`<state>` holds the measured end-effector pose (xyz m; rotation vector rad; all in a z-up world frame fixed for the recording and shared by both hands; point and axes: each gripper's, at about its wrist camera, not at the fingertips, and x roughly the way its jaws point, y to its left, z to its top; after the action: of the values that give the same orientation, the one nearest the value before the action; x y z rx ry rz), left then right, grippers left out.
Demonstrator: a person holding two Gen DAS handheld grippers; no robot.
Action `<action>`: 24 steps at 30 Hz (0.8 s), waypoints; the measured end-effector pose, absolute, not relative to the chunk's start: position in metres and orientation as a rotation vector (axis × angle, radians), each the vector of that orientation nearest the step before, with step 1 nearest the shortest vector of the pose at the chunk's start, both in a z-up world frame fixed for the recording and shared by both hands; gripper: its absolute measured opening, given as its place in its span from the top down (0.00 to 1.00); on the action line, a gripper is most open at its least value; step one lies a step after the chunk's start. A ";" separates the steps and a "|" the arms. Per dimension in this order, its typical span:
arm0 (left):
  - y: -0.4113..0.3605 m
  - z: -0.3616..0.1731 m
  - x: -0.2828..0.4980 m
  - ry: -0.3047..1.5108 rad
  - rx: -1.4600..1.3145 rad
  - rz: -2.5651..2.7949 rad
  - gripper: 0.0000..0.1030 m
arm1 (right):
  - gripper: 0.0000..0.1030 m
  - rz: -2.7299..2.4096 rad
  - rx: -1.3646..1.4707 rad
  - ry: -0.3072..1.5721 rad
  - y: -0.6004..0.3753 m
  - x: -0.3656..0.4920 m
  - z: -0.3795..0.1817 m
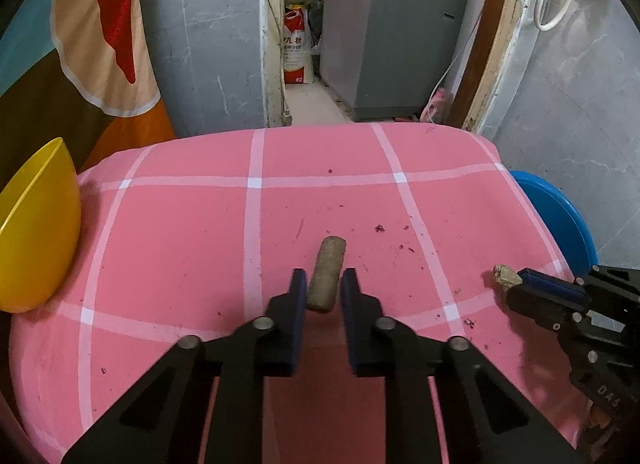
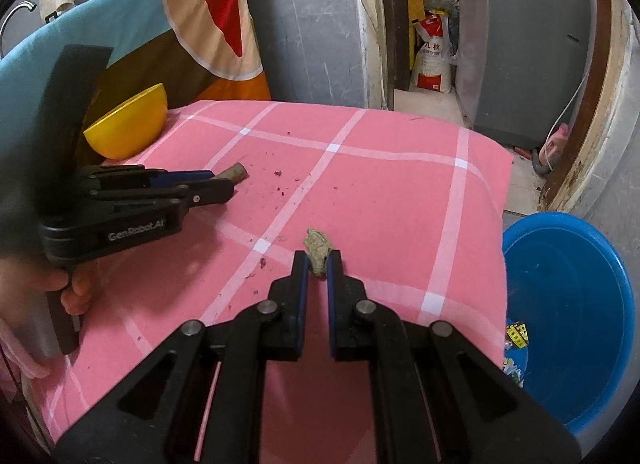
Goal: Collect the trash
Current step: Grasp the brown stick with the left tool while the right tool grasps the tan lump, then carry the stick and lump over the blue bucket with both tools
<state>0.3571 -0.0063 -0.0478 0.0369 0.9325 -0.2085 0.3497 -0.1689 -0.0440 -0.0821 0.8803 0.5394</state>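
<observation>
1. Left gripper [image 1: 323,279]: black linkage arms with blue pads, low over the pink cloth [image 1: 180,232]. Its jaws stand on either side of a brown cork-like cylinder [image 1: 327,274]; the pads sit just beside its flanks, but contact cannot be confirmed, so a grip cannot be told.
2. Right gripper [image 2: 318,260]: same build, jaws drawn close together and pinching a crumpled beige wad [image 2: 317,248], whose far end sticks out past the fingertips. The left wrist view shows this wad [image 1: 505,277] at the tip of the right gripper [image 1: 520,282], over the cloth's right edge.
3. Cylinder, right wrist view [image 2: 233,173]: it lies on the cloth with its far end showing beyond the left gripper [image 2: 216,182], which enters from the left; a hand [image 2: 60,284] holds the handle.
4. Cloth: pink with a white grid, draped over a table; dark crumbs [image 1: 379,229] are scattered near the middle, just beyond the cylinder.
5. Yellow bowl [image 1: 36,232]: at the cloth's left edge, tilted, well apart from both grippers.
6. Blue basin [image 2: 572,320]: on the floor beside the table's right edge, below the cloth; small colourful scraps [image 2: 516,334] lie inside near its wall.
7. Background: a grey washing machine [image 1: 394,28] and a white-and-red sack [image 1: 297,48] beyond a doorway; a striped towel [image 1: 100,28] hangs at left.
</observation>
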 end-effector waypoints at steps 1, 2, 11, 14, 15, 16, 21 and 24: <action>-0.007 -0.048 0.355 0.929 0.040 -0.209 0.89 | 0.92 0.538 -0.079 0.876 -0.170 0.349 -0.043; -0.008 -0.048 0.353 0.925 0.042 -0.210 0.89 | 0.92 0.537 -0.074 0.871 -0.172 0.347 -0.042; -0.021 -0.036 0.319 0.821 -0.016 -0.243 0.89 | 0.92 0.504 -0.050 0.772 -0.187 0.326 -0.022; -0.028 -0.025 0.306 0.760 -0.047 -0.257 0.89 | 0.93 0.492 -0.034 0.727 -0.194 0.317 -0.012; -0.030 -0.022 0.303 0.744 -0.056 -0.261 0.89 | 0.92 0.486 -0.033 0.707 -0.197 0.313 -0.008; -0.032 -0.018 0.298 0.719 -0.072 -0.268 0.89 | 0.92 0.482 -0.032 0.690 -0.199 0.309 -0.004; -0.042 0.006 0.280 0.604 -0.123 -0.299 0.89 | 0.92 0.465 -0.016 0.590 -0.213 0.289 0.015; -0.053 0.021 0.269 0.529 -0.136 -0.322 0.89 | 0.92 0.449 -0.009 0.519 -0.221 0.277 0.027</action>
<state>0.2693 -0.0526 0.0208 -0.1356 0.5291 -0.3215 0.2769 -0.2211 0.0274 -0.0086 0.5194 0.4492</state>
